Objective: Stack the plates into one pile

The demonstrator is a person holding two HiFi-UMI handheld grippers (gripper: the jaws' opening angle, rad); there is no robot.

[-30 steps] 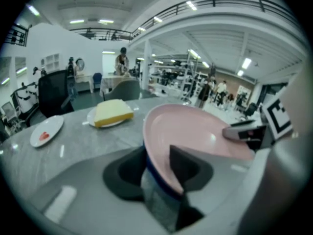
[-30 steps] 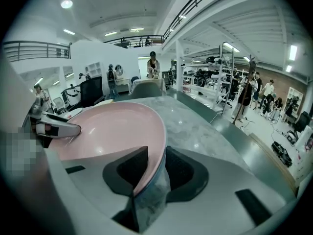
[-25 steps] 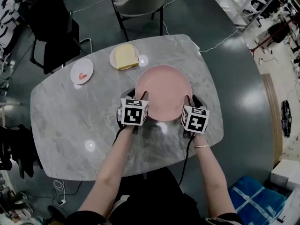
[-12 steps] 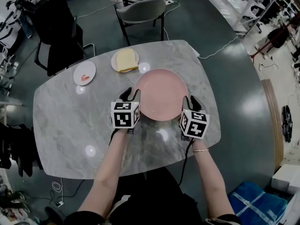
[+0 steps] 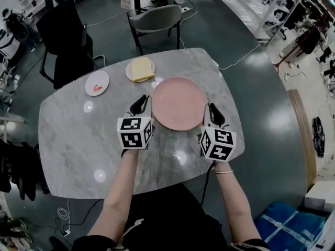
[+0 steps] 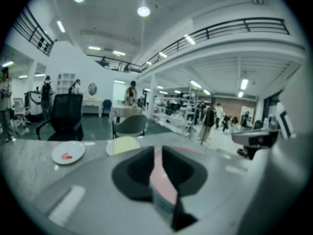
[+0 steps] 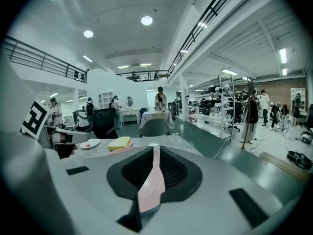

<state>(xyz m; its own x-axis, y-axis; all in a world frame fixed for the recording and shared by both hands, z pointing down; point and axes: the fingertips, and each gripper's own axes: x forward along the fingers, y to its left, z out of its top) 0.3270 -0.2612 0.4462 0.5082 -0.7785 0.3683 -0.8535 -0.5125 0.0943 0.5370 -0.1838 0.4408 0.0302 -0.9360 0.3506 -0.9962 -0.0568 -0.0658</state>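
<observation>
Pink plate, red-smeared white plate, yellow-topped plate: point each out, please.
pink plate [image 5: 178,102], head view, bare middle of its face.
red-smeared white plate [image 5: 98,77], head view, bare upper part.
yellow-topped plate [image 5: 128,71], head view, bare left rim.

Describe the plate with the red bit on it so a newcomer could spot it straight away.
On the grey marble table, look to the far left corner, near the black chair. The small white plate sits there, left of the plate bearing a yellow slab; only it carries a red smear.
</observation>
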